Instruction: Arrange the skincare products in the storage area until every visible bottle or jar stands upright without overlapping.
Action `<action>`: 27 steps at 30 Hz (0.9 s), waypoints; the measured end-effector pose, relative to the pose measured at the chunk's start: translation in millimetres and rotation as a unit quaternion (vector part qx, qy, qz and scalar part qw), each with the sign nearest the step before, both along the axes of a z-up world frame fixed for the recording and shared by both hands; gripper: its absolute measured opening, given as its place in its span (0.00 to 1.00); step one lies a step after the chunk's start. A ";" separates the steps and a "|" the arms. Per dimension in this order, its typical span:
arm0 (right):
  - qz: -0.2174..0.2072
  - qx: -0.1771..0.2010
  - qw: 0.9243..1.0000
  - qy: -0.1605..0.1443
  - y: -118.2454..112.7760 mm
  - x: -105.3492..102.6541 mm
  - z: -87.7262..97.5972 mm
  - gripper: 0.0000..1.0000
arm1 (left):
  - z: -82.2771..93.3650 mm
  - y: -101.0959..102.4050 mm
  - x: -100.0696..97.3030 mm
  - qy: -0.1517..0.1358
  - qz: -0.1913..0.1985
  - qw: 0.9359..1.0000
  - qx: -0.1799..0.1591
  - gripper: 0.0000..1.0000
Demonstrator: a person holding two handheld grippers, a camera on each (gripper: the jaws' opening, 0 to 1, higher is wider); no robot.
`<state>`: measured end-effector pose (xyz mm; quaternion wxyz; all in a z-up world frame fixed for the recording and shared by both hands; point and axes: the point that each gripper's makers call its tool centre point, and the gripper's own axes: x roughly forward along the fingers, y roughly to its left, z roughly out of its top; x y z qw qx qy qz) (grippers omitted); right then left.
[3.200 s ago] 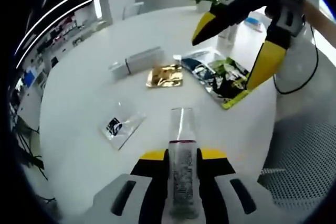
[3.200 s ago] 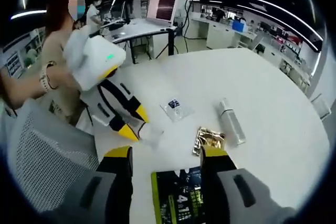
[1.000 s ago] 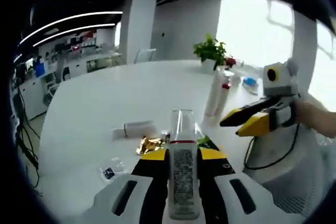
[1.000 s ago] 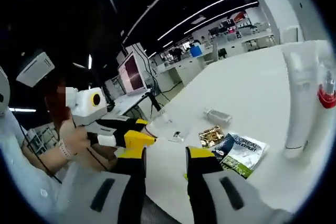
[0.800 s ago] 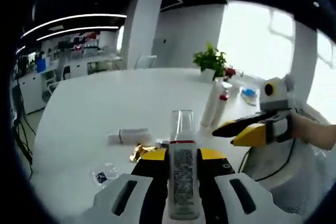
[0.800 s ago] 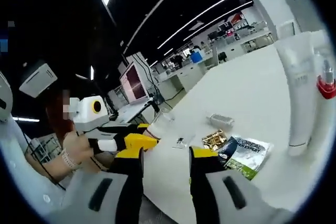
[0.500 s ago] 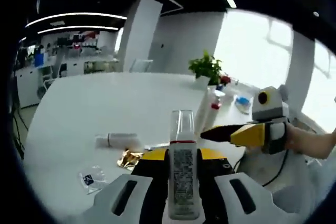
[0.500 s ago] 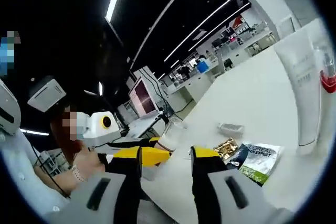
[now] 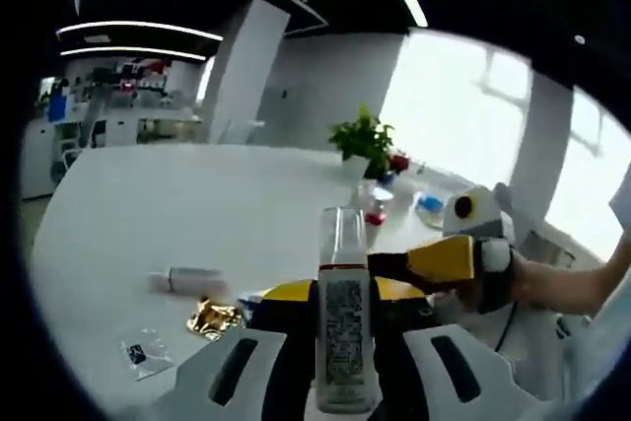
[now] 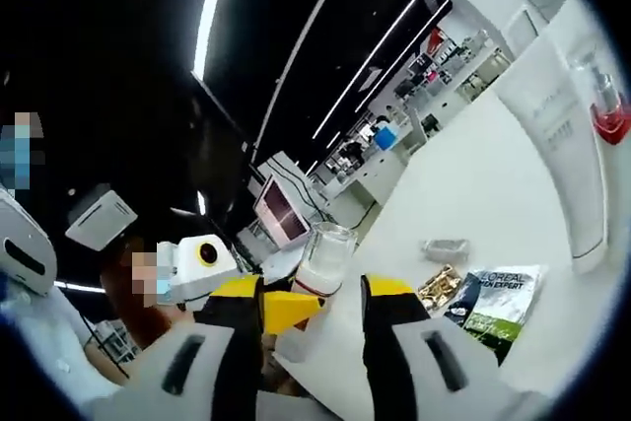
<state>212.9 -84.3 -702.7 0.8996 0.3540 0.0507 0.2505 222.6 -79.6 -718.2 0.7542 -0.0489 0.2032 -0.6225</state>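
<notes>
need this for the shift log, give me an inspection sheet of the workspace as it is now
surface: white table, mostly bare.
job's things: clear-capped bottle held in the left gripper; white tube and red-collared bottle standing upright; small bottle lying on its side.
clutter: gold sachet, clear packet, green and black sachet, potted plant.
grippers: left shut on the bottle; right gripper open, nothing between its jaws.
cables: nothing seen.
surroundings: office with ceiling light strips, desks, a monitor, bright windows; a person's hand on the right gripper.
</notes>
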 end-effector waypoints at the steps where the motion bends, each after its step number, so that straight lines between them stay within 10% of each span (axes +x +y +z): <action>1: 0.000 0.004 1.000 -0.002 -0.5 0.0 1.2 0.38 | 0.2 -3.0 -0.1 0.006 -0.009 1.000 -0.006 0.17; 27: -0.049 0.038 0.998 -0.016 -26.2 1.1 10.8 0.24 | -3.5 -19.4 -32.8 0.128 -0.113 0.983 -0.068 0.17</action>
